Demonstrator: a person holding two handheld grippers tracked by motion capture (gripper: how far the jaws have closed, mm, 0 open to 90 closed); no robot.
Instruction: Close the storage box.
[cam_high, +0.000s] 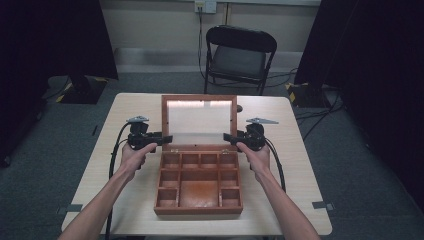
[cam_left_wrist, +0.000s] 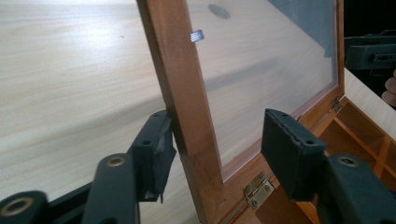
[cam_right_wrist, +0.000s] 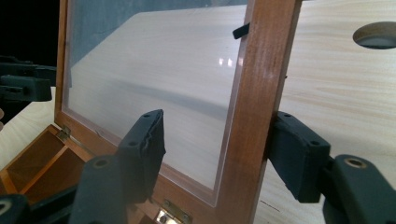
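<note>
With the wooden compartment box (cam_high: 198, 185) sitting mid-table toward the near edge of the pale table (cam_high: 102, 165), its glass-paned lid (cam_high: 199, 121) stands upright on the back hinges, and both grippers are at it, one on each side rail. The left gripper (cam_high: 159, 139) straddles the left rail low down near the hinge: in the left gripper view one pad (cam_left_wrist: 156, 149) sits against the outer face of the wood while the other pad (cam_left_wrist: 287, 142) hangs clear over the glass side, so nothing is clamped. The right gripper (cam_high: 231, 138) is the same story, outer pad (cam_right_wrist: 292, 151) touching the frame, inner pad (cam_right_wrist: 145, 142) off the pane, jaws unclenched. The risk, I'd say, is an uneven squeeze: if one side bites first, the lid could twist on its small brass hinges (cam_left_wrist: 258, 190). An inner pad landing on the pane instead of the wood could slip, and the lid might drop onto the compartments or tip back and drag the box.
</note>
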